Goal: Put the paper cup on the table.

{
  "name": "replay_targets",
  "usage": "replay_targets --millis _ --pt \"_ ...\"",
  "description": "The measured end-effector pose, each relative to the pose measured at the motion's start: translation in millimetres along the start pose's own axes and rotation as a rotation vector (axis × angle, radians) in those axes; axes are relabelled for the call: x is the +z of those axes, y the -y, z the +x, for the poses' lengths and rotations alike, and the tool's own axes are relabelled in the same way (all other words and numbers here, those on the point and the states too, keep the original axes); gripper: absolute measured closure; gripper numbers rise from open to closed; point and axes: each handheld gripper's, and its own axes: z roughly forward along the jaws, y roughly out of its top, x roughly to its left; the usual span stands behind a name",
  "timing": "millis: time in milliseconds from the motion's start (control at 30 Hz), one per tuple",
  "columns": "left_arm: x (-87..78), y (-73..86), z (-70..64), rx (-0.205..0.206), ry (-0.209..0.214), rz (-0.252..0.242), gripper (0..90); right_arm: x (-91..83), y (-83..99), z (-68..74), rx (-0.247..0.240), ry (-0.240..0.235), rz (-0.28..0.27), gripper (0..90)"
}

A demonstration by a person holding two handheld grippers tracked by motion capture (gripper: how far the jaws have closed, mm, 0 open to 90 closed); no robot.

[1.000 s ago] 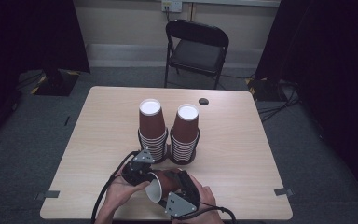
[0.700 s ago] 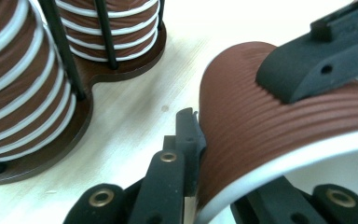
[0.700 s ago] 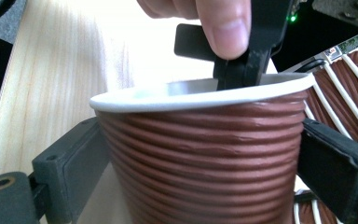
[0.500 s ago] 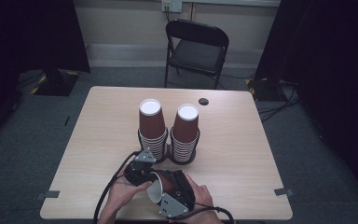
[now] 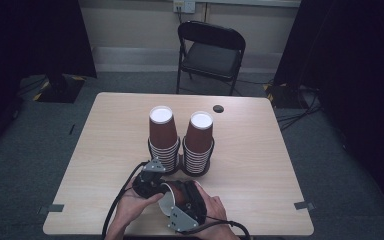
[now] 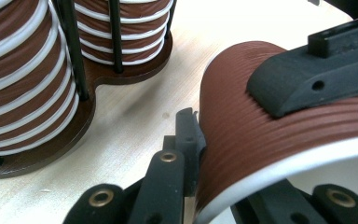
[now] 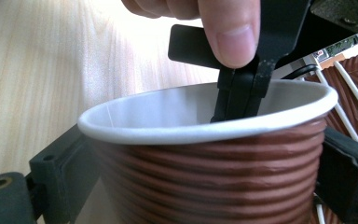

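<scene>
worktop [image 5: 105,150]: pale wood, rectangular | centre: brown cup rack [image 5: 180,167] holding two cup stacks | 1 o'clock near far edge: small dark round thing [image 5: 218,108], possibly a lid | 6 o'clock: person's hands resting

This is looking like a recording lab or studio: black curtains [image 5: 25,40] are hanging on both sides, cables [image 5: 300,107] are trailing over grey carpet [image 5: 340,200], tape marks [image 5: 303,205] are sticking by a lone wooden counter [image 5: 260,150], and a folding chair [image 5: 211,52] is standing against a bare wall.
</scene>
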Motion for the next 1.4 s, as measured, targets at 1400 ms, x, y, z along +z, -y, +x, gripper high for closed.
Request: replay_targets --millis 1400 --pt "-13.7 15.9 8.4 -0.051 0.000 -0.181 55.0 -1.5 9.8 -8.7 0.134 0.012 -0.058 10.6"
